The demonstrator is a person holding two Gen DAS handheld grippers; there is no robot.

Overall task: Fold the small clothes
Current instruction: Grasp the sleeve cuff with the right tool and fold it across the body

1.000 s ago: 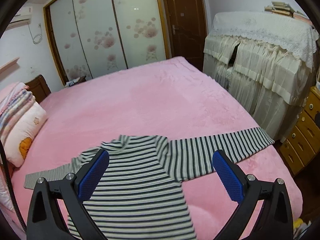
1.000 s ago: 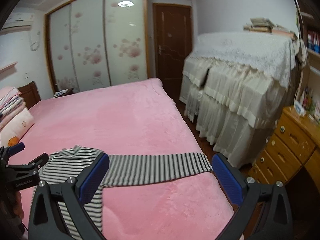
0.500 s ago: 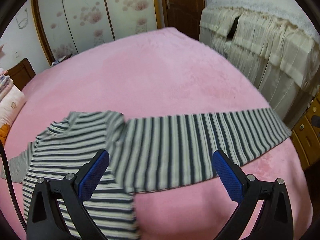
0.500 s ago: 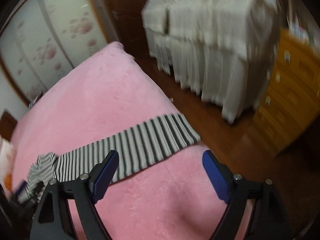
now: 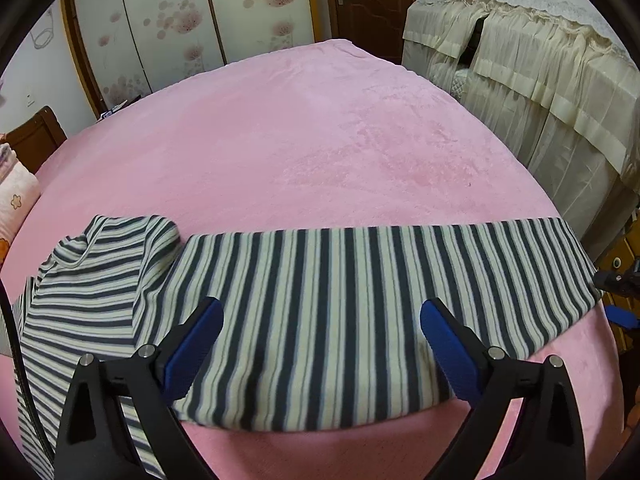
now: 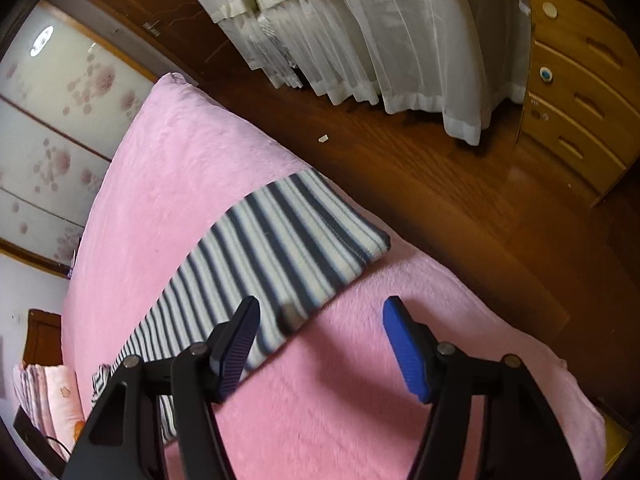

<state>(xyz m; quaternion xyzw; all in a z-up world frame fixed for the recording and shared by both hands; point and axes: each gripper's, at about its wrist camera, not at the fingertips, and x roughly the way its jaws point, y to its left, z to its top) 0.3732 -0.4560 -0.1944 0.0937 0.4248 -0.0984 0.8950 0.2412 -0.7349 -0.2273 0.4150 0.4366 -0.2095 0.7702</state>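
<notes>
Striped top [image 5: 304, 304] lies flat on the pink bed [image 5: 320, 152], its body at the left and one long sleeve [image 6: 280, 256] stretched right, the cuff ending just short of the mattress edge above the wooden floor [image 6: 460, 184]. I hold my left hand-held gripper [image 5: 320, 344] over the middle of that sleeve, jaws spread wide and gripping nothing. My right hand-held gripper [image 6: 320, 344] hangs near the cuff end, also wide open and empty — its left finger over the stripes, its right finger over bare blanket.

As I judge it, the step in hand is taking the sleeve to fold it in across the body. The risks from here: closing the right jaws where they stand could pinch the plush blanket along with the sleeve edge, so the bedding lifts too. A shallow bite on the knit may slip mid-fold. And because the cuff sits so close to the edge, a clumsy nudge could push it off toward the floor — dragging the sleeve out of line.
</notes>
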